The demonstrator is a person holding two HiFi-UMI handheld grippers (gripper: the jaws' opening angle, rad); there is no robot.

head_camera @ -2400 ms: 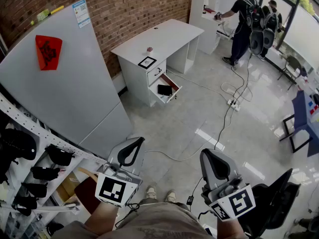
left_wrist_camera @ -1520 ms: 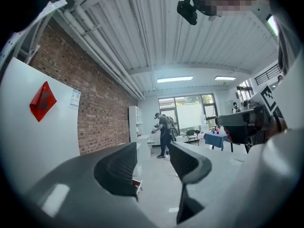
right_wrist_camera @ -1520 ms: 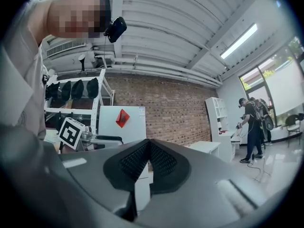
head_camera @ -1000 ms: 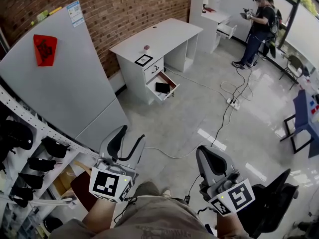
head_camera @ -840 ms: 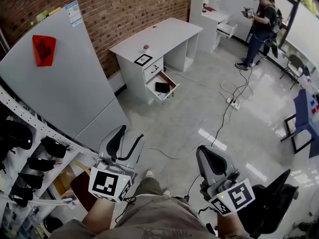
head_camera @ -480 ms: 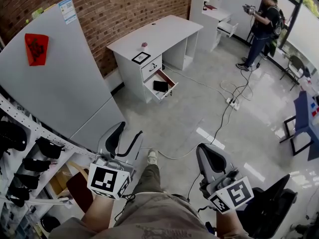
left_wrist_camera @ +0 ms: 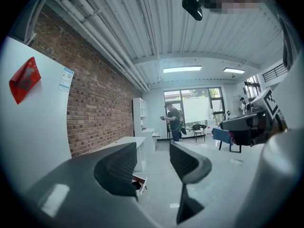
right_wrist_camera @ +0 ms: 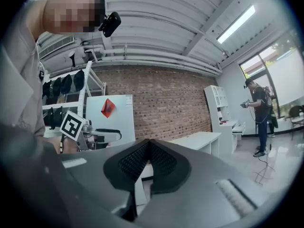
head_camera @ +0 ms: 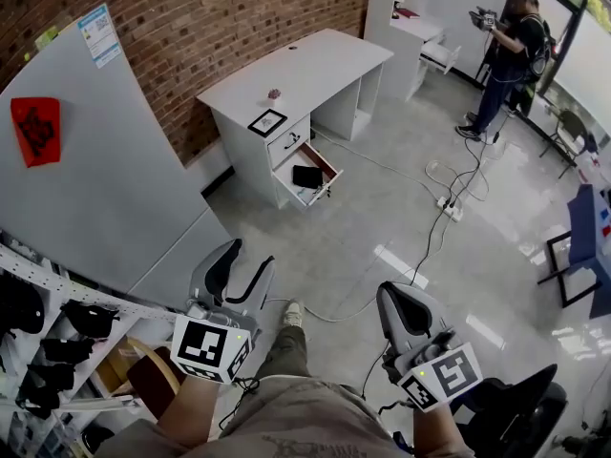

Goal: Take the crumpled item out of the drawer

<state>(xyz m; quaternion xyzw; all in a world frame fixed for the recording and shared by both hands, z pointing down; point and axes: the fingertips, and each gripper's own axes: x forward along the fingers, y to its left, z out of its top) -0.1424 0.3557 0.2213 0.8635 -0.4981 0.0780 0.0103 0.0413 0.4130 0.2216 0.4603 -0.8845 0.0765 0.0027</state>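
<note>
The white desk point(head_camera: 296, 70) stands against the brick wall, far ahead of me. Its lower drawer point(head_camera: 320, 165) is pulled open, and a dark item point(head_camera: 307, 176) lies inside, too small to make out. Both grippers are held low by my legs, well short of the desk. My left gripper point(head_camera: 246, 258) is open with nothing between its jaws; in the left gripper view point(left_wrist_camera: 152, 161) the open drawer point(left_wrist_camera: 138, 181) shows beyond the gap. My right gripper point(head_camera: 396, 301) is shut and empty, its pads pressed together in the right gripper view point(right_wrist_camera: 149, 156).
A large grey panel point(head_camera: 105, 160) leans at the left above a shelf of black items point(head_camera: 48, 337). Cables and a power strip point(head_camera: 447, 208) cross the floor right of the desk. A person point(head_camera: 511, 36) stands by white shelving at the back right. A black chair point(head_camera: 520, 404) is beside my right gripper.
My left gripper's jaws have come apart since the earliest frame. I have stepped toward the desk, my foot swinging forward. The person at the back has shifted to the right.
</note>
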